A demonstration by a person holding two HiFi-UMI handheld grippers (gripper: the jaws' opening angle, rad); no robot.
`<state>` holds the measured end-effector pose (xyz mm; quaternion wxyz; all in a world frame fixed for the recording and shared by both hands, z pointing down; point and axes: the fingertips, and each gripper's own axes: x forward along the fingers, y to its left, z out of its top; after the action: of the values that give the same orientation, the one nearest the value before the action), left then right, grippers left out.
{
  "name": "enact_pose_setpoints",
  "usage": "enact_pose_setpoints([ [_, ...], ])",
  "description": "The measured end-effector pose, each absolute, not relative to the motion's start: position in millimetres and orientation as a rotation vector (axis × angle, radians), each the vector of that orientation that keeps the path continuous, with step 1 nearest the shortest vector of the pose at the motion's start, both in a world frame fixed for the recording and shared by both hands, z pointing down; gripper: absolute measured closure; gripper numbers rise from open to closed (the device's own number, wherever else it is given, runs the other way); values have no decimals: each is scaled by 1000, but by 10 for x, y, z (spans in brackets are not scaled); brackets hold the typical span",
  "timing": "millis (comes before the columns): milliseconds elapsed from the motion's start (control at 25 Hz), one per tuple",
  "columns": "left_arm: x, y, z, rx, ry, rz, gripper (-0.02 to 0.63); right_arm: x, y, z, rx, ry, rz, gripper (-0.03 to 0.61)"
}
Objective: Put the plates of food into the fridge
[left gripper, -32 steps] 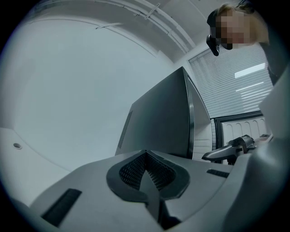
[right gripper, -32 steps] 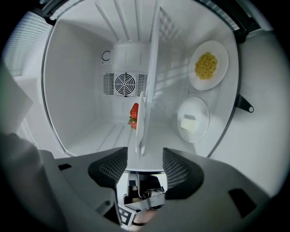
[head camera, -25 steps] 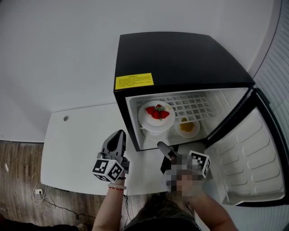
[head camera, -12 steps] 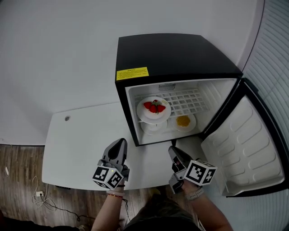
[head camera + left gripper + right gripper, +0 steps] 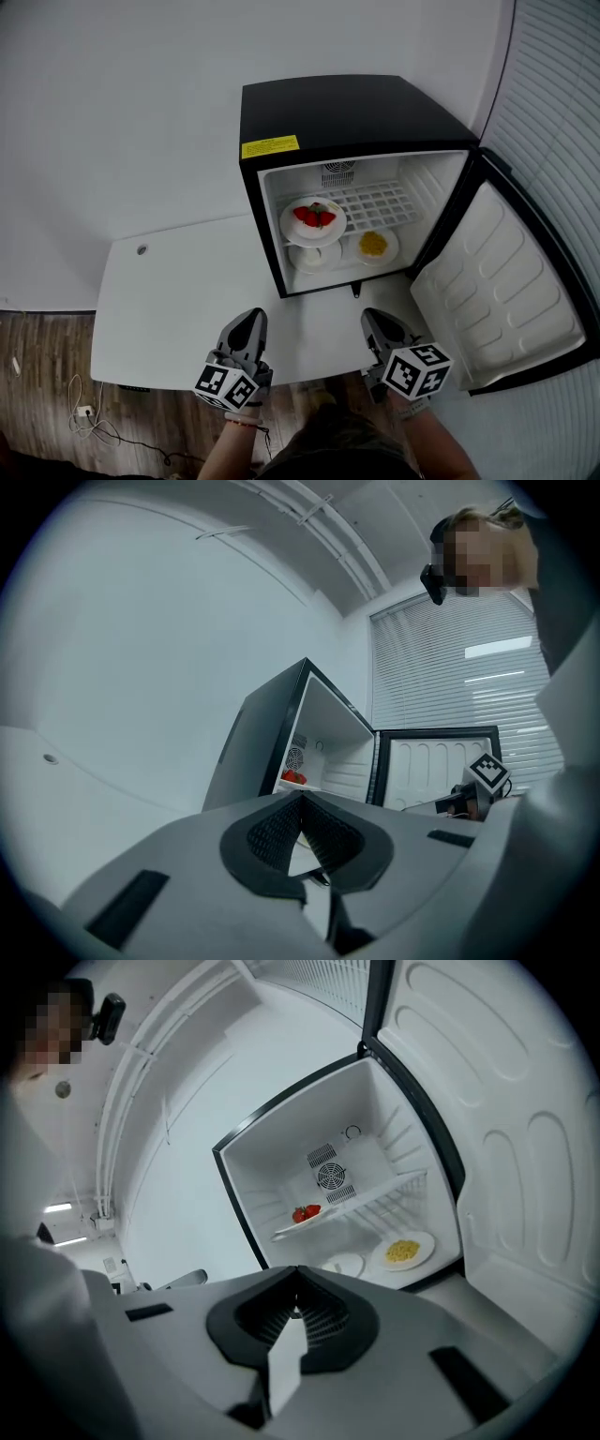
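Both plates of food sit inside the fridge (image 5: 347, 112). The plate of strawberries (image 5: 313, 218) is on the left part of the wire shelf (image 5: 380, 204). The plate of yellow food (image 5: 373, 245) is on the fridge floor, at 4 o'clock of the strawberries. A third white dish (image 5: 314, 256) sits under the shelf; its contents cannot be made out.

Left gripper (image 5: 248, 321): jaws clenched tip to tip, nothing between them. Right gripper (image 5: 376, 324): likewise clenched and empty. Both hover at the near edge of the white table (image 5: 169, 300), well apart from the fridge mouth.

Key relation: the open door (image 5: 506, 291) lies at 2 o'clock of the right gripper, its long edge running from 11 to 5 o'clock in the head view. The right gripper is clearly the nearer one. Judgement: loading looks done, and shutting the door is what remains.

Change from a second ago: the right gripper was then up at the fridge mouth with jaws apart. It is now drawn back toward 6 o'clock and shut. The left gripper has also retreated slightly.
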<state>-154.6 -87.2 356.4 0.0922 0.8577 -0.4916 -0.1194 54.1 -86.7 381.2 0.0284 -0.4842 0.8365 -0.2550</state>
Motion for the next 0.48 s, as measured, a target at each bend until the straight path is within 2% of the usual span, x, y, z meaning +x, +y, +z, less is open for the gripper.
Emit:
enact_pose_setpoints([
  [480,-1365,-412,3579,2596,-1364,-378,607,562,-482,3690,-1544,2626,-559,574],
])
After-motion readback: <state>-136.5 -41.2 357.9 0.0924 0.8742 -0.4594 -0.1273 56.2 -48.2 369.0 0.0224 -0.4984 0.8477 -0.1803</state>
